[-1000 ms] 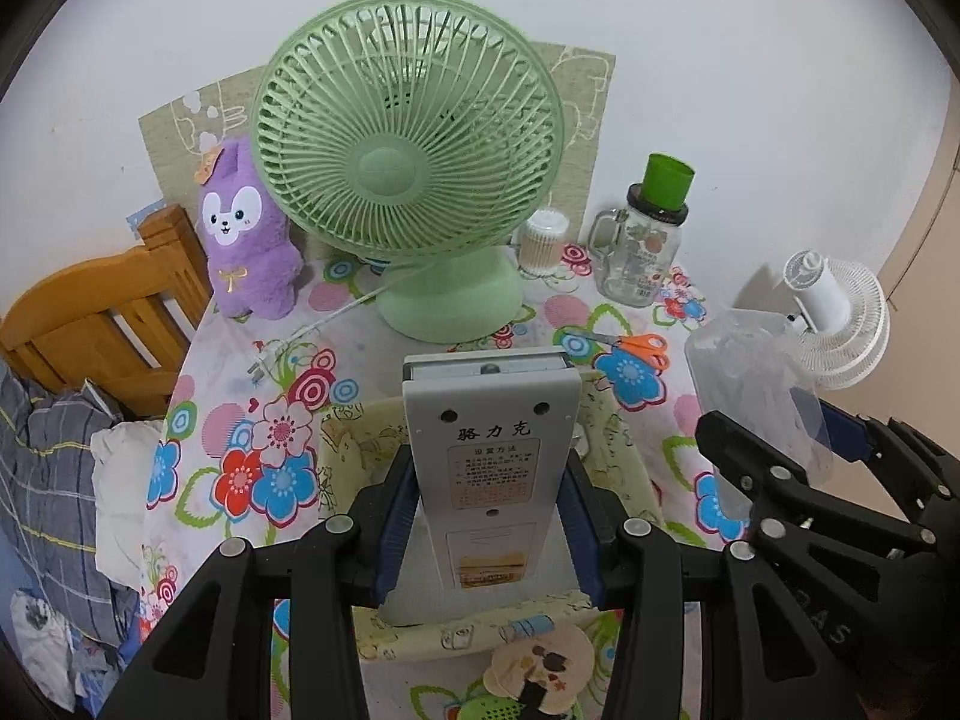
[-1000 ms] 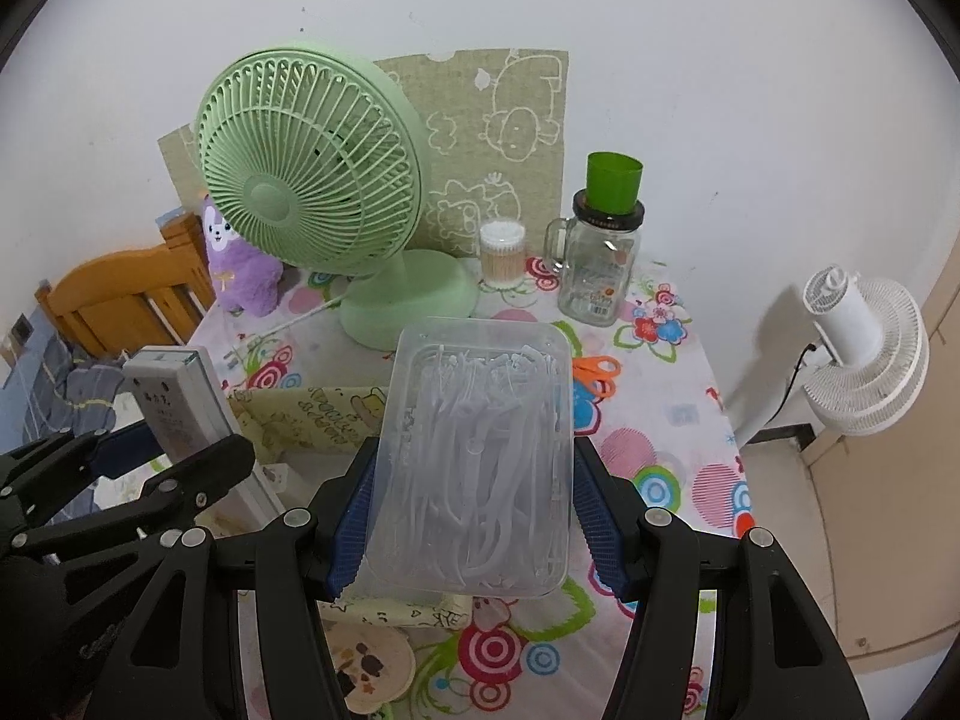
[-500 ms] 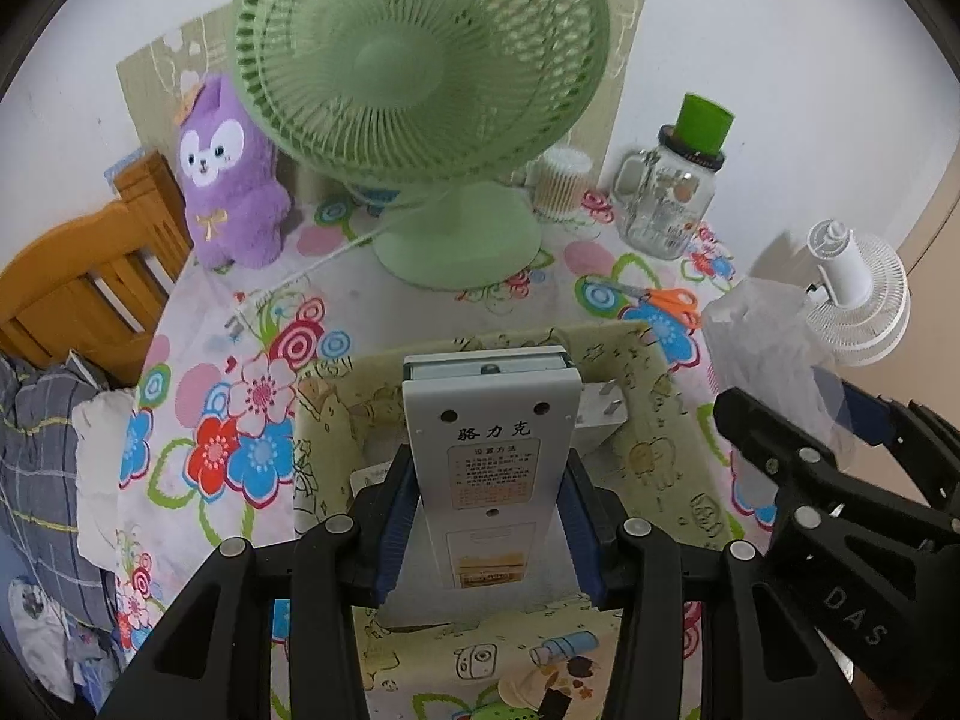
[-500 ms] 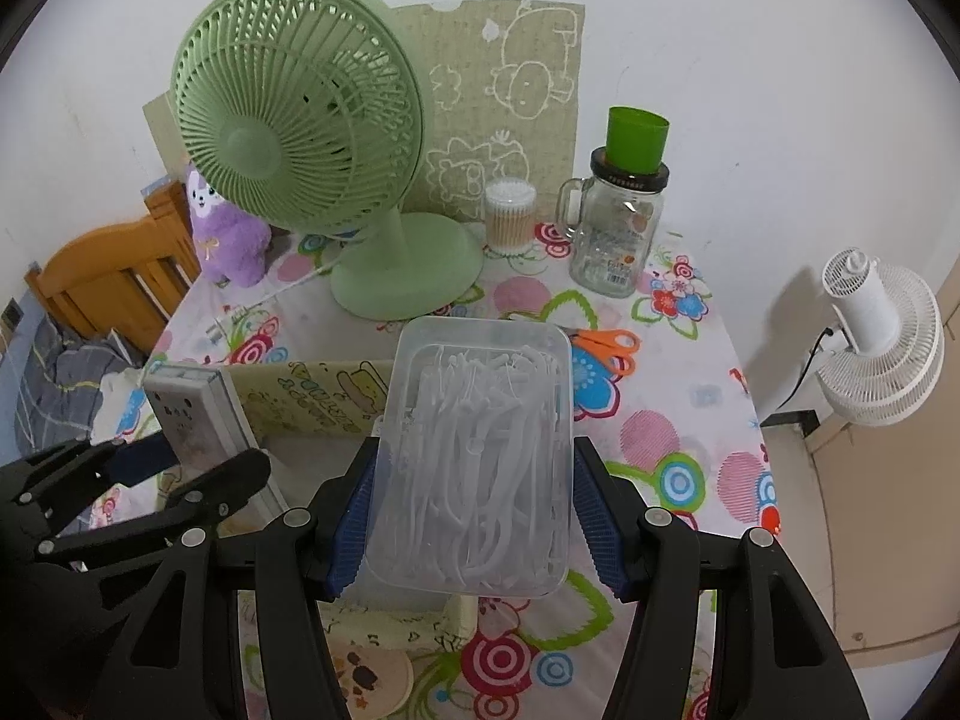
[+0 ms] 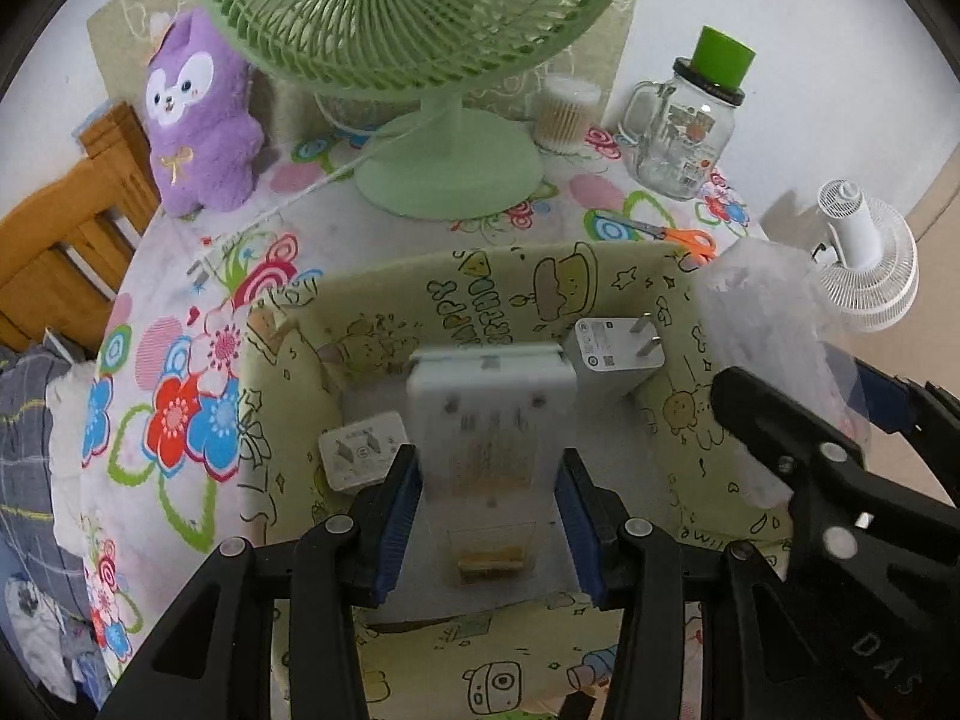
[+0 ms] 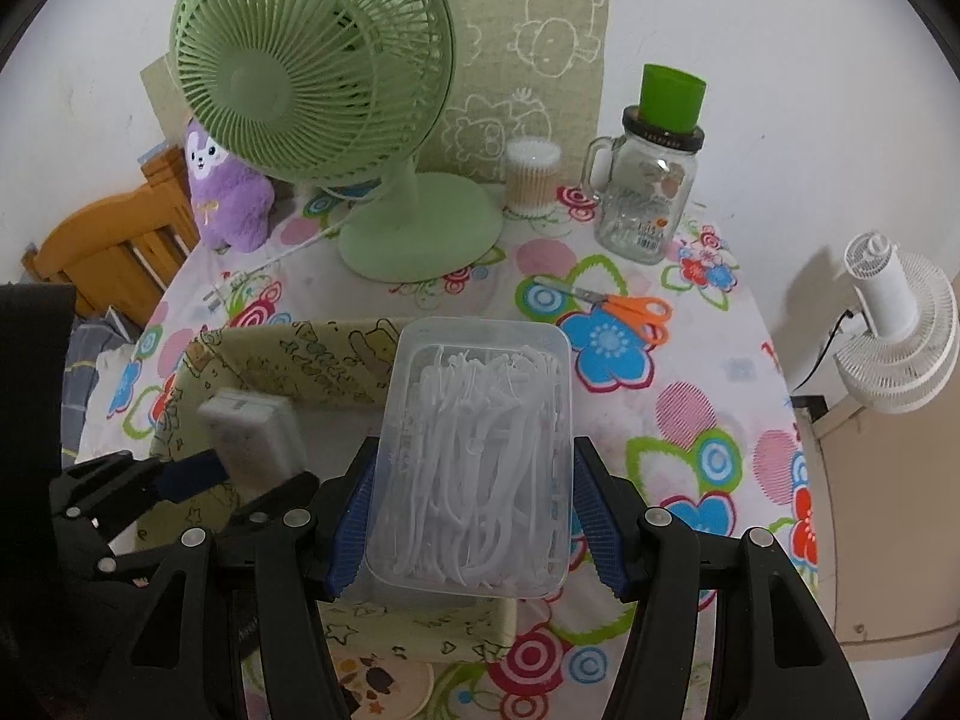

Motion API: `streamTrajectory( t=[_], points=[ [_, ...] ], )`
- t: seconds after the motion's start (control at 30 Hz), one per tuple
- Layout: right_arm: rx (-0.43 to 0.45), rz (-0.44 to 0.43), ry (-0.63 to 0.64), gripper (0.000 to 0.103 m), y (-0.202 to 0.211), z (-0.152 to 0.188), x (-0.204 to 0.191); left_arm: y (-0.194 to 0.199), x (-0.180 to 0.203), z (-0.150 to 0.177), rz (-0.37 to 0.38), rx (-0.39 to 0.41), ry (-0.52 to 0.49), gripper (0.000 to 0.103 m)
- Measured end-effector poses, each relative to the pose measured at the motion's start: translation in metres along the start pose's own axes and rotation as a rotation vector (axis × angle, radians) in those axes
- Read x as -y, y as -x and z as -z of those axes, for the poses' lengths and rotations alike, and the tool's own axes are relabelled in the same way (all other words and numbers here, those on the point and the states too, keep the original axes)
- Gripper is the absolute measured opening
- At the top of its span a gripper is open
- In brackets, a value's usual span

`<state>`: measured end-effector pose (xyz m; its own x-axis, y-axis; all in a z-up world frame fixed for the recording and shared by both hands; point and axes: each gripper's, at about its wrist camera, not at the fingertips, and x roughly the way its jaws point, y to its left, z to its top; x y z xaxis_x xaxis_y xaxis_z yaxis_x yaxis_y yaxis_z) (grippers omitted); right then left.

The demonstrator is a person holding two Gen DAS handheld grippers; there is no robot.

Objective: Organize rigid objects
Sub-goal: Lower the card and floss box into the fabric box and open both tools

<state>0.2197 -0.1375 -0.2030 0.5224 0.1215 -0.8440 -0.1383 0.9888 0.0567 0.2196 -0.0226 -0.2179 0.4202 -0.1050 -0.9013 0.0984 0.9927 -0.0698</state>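
White power strip [image 5: 489, 420] clamped upright between the blue pads of the left gripper [image 5: 487, 516], hanging inside the yellow cartoon-print fabric bin [image 5: 528, 282]. Two white plug adapters in the bin: one [image 5: 612, 354] just right of the strip, one [image 5: 357, 456] at its left. Right gripper [image 6: 471, 522] closed on a clear box of white floss picks [image 6: 477, 456], held over the bin's right edge. Beyond, on the floral tablecloth [image 6: 678, 408]: green fan [image 6: 318, 72], orange scissors [image 6: 630, 309], glass jar [image 6: 651, 198].
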Motion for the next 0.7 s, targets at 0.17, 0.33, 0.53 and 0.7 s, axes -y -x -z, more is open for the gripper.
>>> streamTrajectory(
  t=[0.17,0.33,0.53,0.7],
  points=[
    [-0.017,-0.001,0.0,0.063,-0.007,0.002,-0.005,0.003,-0.001,0.002,-0.032,0.015,-0.035,0.068],
    [-0.021,-0.017,0.007,0.063,-0.008,0.003,-0.012,0.004,-0.01,0.005,-0.039,-0.012,-0.022,0.071],
    [-0.032,-0.02,0.003,0.063,-0.008,0.007,-0.018,0.009,-0.011,0.01,-0.051,-0.015,-0.044,0.082],
    [-0.042,-0.037,-0.008,0.064,-0.005,0.008,-0.019,0.013,-0.014,0.014,-0.03,-0.032,-0.035,0.085]
  ],
)
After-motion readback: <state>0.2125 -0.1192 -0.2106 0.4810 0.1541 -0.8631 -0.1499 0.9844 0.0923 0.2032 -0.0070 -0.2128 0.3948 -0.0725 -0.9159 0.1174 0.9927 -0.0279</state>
